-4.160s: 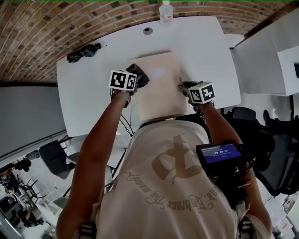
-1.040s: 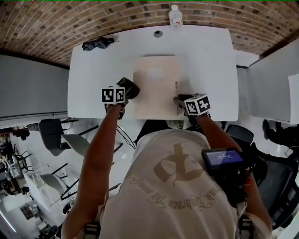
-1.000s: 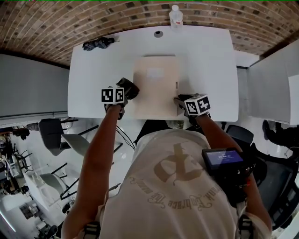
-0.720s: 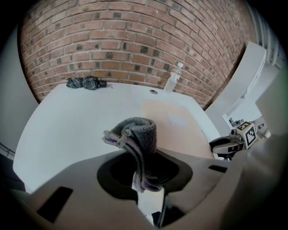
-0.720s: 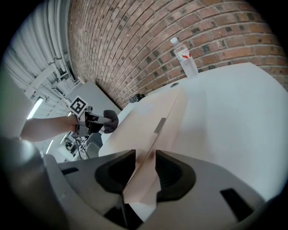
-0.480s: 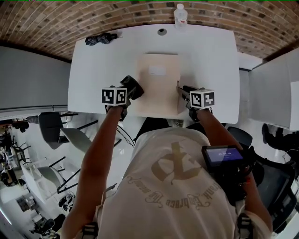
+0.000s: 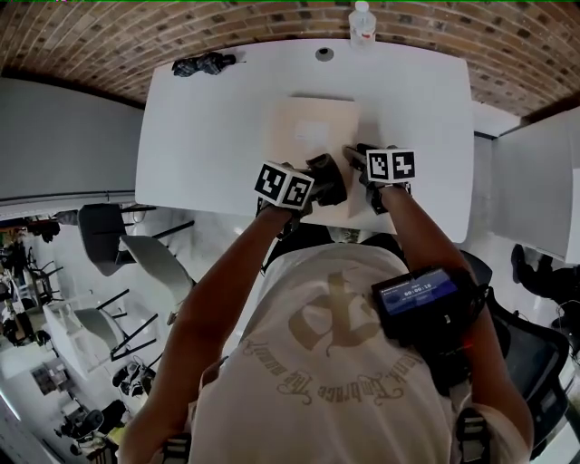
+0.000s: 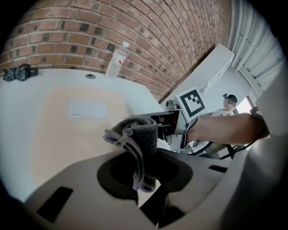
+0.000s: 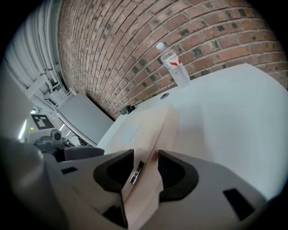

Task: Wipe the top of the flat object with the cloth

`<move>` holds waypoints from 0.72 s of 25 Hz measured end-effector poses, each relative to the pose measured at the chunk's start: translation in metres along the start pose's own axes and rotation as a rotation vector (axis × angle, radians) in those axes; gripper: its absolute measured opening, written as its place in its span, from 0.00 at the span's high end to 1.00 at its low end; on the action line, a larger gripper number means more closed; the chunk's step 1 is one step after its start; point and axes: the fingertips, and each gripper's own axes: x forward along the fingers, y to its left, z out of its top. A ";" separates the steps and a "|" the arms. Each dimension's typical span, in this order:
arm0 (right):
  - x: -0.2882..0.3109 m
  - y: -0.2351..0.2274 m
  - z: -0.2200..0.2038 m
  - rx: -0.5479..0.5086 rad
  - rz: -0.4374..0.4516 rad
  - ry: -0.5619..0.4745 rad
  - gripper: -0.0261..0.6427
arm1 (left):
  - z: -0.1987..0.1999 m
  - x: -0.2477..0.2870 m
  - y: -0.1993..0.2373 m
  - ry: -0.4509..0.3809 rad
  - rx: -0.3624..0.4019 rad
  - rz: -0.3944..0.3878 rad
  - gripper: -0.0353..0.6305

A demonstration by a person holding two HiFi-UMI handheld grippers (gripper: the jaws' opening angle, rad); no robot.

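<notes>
A flat tan object lies on the white table. My left gripper is shut on a folded grey cloth over the object's near edge. In the left gripper view the cloth hangs from the gripper above the tan top. My right gripper sits at the object's right edge. In the right gripper view that edge runs between the jaws of the gripper. These jaws have just been opening and a thin gap shows beside the edge.
A water bottle stands at the table's far edge near a round grommet. A dark bundle lies at the far left corner. Beyond the table are a brick floor, office chairs at left and a grey desk at right.
My left gripper has swung right with the cloth, from beside the object's left edge to its near edge close to the right gripper. The right gripper has shifted slightly farther along the right edge.
</notes>
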 end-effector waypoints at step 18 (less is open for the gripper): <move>0.005 -0.005 -0.004 -0.056 0.027 0.070 0.70 | -0.009 0.024 0.013 0.075 0.061 0.118 0.80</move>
